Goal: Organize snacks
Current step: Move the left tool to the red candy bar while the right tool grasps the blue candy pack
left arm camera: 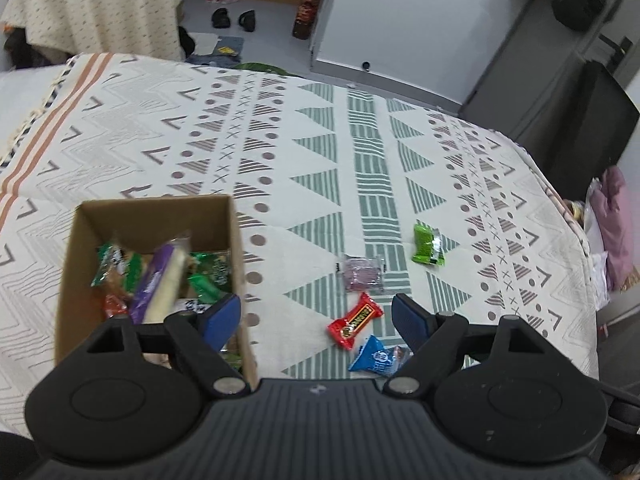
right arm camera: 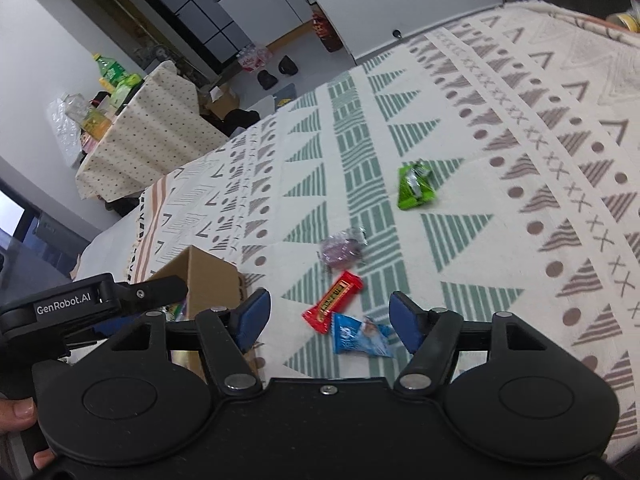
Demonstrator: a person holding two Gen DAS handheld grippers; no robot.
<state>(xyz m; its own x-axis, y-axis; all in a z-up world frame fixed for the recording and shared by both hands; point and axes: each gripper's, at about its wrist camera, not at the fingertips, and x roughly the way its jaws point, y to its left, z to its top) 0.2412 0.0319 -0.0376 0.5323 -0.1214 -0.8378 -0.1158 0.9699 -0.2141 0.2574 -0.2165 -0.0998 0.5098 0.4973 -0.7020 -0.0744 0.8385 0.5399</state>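
Landmark: cardboard box (left arm camera: pixel 240 248), open top, on the patterned tablecloth (left arm camera: pixel 160 128), left part of the left wrist view. Inside the box: a purple-and-cream snack bar (left arm camera: pixel 160 284) lying tilted over green-wrapped candies (left arm camera: pixel 206 276), plus a red wrapper (left arm camera: pixel 114 306) at the box's near-left corner. Some wrappers blurred, brands unreadable.

Left gripper (left arm camera: pixel 316 316) released, jaws spread wide, nothing between them. Its left blue pad sits over the box's near-right corner; its right pad is to the right of the box, above the loose snacks.

Right of the box, on the cloth, four loose snacks. Red candy bar wrapper (left arm camera: pixel 354 320) nearest the box, lying diagonally. Blue snack packet (left arm camera: pixel 374 356) just beside the red one, on the near side, edges touching or almost, cannot tell. Purple clear-wrapped candy (left arm camera: pixel 362 274) just beyond the red one, farther from the camera. Green snack packet (left arm camera: pixel 428 244) farthest right of the box, apart from the other three.

Right wrist view: box corner (right arm camera: pixel 208 276) at left, partly hidden behind the left gripper body marked GenRobot.AI (right arm camera: pixel 64 304). Right gripper (right arm camera: pixel 330 318) also released, jaws wide, empty. Red candy bar wrapper (right arm camera: pixel 334 300) and blue snack packet (right arm camera: pixel 360 336) lie between its two pads in the view, right of the box. Purple candy (right arm camera: pixel 342 248) beyond them, green packet (right arm camera: pixel 416 186) farther still, well apart from the box. A person's fingers (right arm camera: pixel 16 412) show at the lower left edge.
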